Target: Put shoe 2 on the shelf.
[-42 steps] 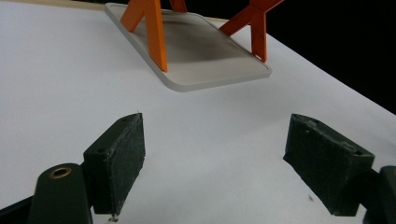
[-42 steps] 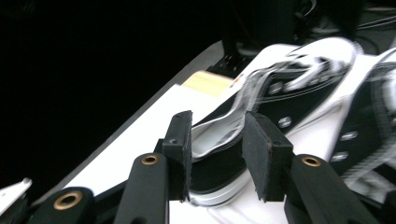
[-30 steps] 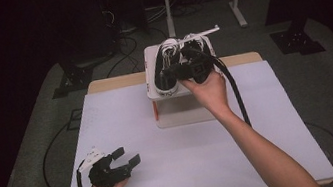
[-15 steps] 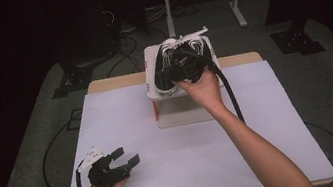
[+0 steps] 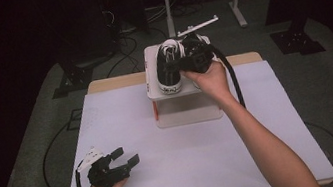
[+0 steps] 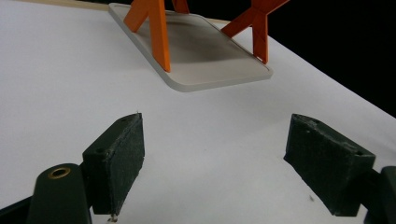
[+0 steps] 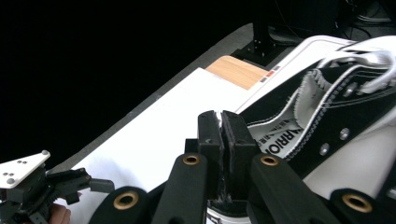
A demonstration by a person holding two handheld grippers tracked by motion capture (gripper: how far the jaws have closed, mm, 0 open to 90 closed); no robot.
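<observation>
Left tool (image 5: 125, 159): rests low on the white-covered counter (image 5: 190, 160), near its front-left corner and well apart from the stand; the jaws stand wide apart with nothing between them. It sits where it sat 1 second ago.
Stand (image 5: 183, 91): a white 2-level rack with orange legs (image 6: 154, 28), set at the far middle of the counter; the left gripper view looks across bare paper to its lower plate.
Left shoe (image 5: 168, 68): a black canvas sneaker with white laces and white sole, lying on the top level of the stand, heel toward the person.
Change: over the last second the right hand has pushed farther back over the top of the stand, and the 2nd sneaker has gone with it to lie just beside the 1st.
Right tool (image 7: 222, 140): at the right half of the stand's top, jaws pressed together on the rear edge of the right shoe (image 7: 327, 116).
Meaning: the pair looks nearly seated on the stand; letting go would seem the remaining step.
Writing: the insole shows white capitals reading "RRIOR", the start hidden behind the jaws. The heel patch of the left shoe carries marks too small to read.
</observation>
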